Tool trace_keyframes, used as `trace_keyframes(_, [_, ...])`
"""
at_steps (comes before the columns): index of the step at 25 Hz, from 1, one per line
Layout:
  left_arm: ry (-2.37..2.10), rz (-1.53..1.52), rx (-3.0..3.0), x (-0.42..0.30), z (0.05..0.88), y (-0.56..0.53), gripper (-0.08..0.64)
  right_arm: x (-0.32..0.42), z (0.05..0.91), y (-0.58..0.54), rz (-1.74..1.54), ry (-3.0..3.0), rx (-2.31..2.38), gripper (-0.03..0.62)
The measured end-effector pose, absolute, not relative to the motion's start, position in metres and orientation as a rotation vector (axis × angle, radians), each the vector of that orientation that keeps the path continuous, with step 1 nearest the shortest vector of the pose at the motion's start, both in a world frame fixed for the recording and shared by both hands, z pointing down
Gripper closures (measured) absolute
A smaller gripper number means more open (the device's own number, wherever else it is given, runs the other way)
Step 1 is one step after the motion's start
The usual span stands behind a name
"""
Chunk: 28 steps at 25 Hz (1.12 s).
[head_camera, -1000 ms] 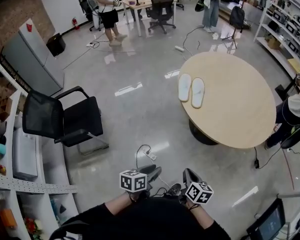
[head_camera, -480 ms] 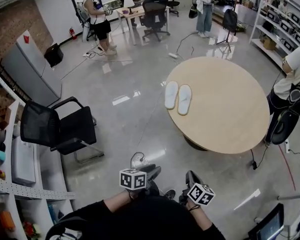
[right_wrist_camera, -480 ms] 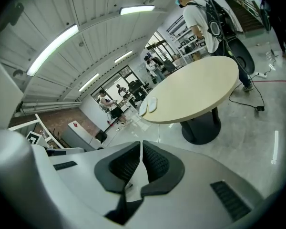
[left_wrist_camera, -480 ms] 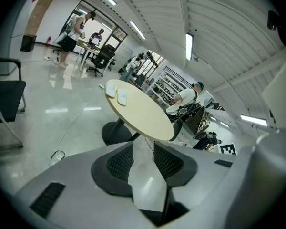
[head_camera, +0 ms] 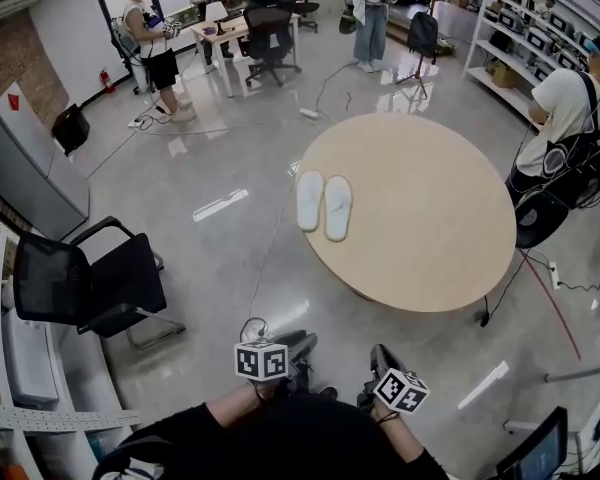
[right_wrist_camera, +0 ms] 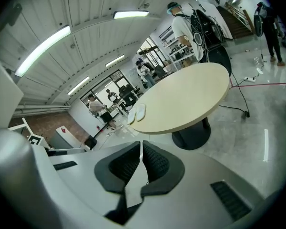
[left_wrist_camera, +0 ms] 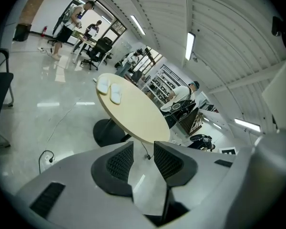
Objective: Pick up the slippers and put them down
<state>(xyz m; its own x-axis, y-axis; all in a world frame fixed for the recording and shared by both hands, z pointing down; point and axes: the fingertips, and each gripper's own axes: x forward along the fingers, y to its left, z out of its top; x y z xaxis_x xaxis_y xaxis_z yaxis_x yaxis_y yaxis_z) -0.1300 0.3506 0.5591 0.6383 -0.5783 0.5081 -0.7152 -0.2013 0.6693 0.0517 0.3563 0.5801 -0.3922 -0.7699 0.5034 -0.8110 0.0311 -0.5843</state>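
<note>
Closest to you, low at 6 o'clock, your left gripper (left_wrist_camera: 144, 159) has its jaws partly apart with nothing between them. Your right gripper (right_wrist_camera: 142, 163), just beside it towards 5 o'clock, has its jaws drawn almost together, also empty. Farther out at 9 o'clock stands a black chair (head_camera: 90, 288). Ahead at 12 o'clock, the white slippers (head_camera: 323, 205) lie side by side near the 9 o'clock edge of the round table (head_camera: 430, 238), well apart from both grippers.

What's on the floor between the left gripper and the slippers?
Head view: from the left gripper, shiny floor with a thin cable, then the table rim; the slippers lie just inside it.
</note>
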Motion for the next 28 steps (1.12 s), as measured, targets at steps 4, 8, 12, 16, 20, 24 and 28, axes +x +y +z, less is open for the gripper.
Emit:
trace_keyframes(4, [-1.001,0.166,1.879,-0.137,0.568,0.313,0.413,0.049,0.587,0.323,1.319,-2.178,1.735,0.565])
trace_keyframes(8, [-1.011,0.146,1.888,-0.162,0.566,0.258,0.413,0.023,0.586,0.270,1.270,-2.175,1.706,0.565])
trace_keyframes(12, [-0.960,0.130,1.923,-0.173,0.565,0.206,0.413,-0.004,0.581,0.216,1.186,-2.179,1.679,0.565])
trace_keyframes(16, [-0.924,0.100,1.914,-0.187,0.572,0.160,0.412,-0.025,0.585,0.172,1.178,-2.158,1.666,0.565])
trace_keyframes(20, [-0.917,0.100,1.875,-0.212,0.586,0.129,0.413,-0.047,0.593,0.144,1.180,-2.125,1.639,0.565])
trace_keyframes(24, [-0.892,0.112,1.870,-0.207,0.593,0.111,0.413,-0.045,0.598,0.123,1.164,-2.110,1.622,0.565])
trace_keyframes(28, [-0.846,0.073,1.934,-0.180,0.575,0.082,0.505,-0.028,0.598,0.090,1.196,-2.121,1.601,0.565])
